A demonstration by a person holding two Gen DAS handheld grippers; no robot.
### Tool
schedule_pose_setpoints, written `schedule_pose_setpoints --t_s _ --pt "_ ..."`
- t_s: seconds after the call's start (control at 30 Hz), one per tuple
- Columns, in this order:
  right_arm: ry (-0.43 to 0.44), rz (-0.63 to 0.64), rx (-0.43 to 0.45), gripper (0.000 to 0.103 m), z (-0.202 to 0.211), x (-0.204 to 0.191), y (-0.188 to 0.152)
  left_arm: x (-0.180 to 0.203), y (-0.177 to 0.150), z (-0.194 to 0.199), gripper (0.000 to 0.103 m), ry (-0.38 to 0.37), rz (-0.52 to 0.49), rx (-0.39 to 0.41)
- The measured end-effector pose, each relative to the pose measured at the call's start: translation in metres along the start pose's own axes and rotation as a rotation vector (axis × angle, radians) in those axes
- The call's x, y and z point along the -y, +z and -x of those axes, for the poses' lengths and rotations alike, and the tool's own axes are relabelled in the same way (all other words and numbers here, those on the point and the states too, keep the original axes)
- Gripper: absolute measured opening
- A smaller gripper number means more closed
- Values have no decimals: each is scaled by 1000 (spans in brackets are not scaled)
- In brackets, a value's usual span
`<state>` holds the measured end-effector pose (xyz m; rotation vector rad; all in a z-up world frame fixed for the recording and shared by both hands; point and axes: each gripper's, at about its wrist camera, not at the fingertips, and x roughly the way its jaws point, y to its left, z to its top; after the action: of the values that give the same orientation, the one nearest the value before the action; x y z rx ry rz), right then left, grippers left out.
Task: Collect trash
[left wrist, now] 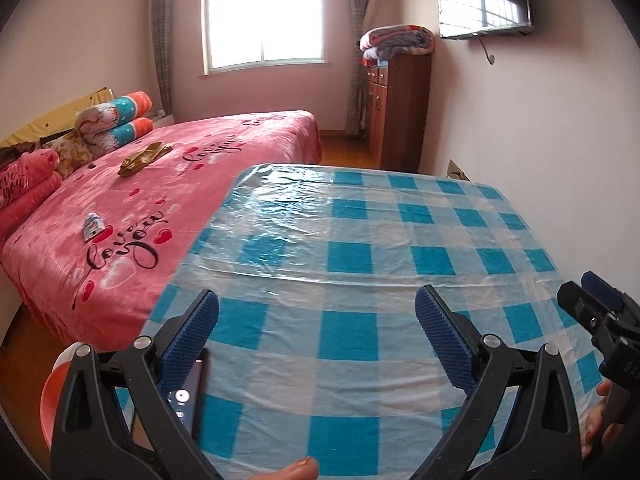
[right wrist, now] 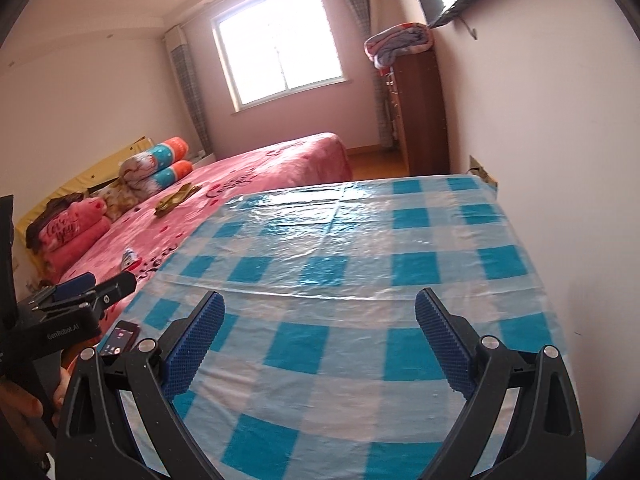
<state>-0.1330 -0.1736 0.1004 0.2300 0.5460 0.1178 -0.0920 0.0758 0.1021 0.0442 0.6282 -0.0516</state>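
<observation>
Two bits of trash lie on the pink bed (left wrist: 224,184): a crumpled gold wrapper (left wrist: 142,158) toward its middle and a small blue and white packet (left wrist: 93,227) nearer the bed's near corner. The right wrist view shows the same gold wrapper (right wrist: 176,199) and small packet (right wrist: 129,257). My left gripper (left wrist: 316,312) hangs open over the blue checked tablecloth (left wrist: 360,272), holding nothing. My right gripper (right wrist: 320,316) is open above the same cloth (right wrist: 360,280), also holding nothing. The left gripper (right wrist: 92,286) shows at the left edge of the right wrist view.
A phone (right wrist: 119,338) lies at the table's left edge. Folded bedding and pillows (left wrist: 116,120) pile up at the head of the bed. A wooden cabinet (left wrist: 400,112) with a folded quilt stands by the right wall under a wall-mounted screen (left wrist: 484,4). An orange round object (left wrist: 54,396) sits low left.
</observation>
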Motion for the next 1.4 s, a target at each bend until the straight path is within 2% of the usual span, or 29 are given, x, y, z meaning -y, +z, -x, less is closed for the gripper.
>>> schedule_pose_setpoints --t_s 0.53,0.9,1.4 --pt "-88 -9 15 95 1 36 -12 49 -4 -21 99 7 -78 -34" --pt "-115 -20 12 95 -1 46 -14 57 -10 -34 99 -2 -81 -71" --pt "-119 -12 10 95 -1 43 -15 64 -13 -36 99 -24 -95 -77"
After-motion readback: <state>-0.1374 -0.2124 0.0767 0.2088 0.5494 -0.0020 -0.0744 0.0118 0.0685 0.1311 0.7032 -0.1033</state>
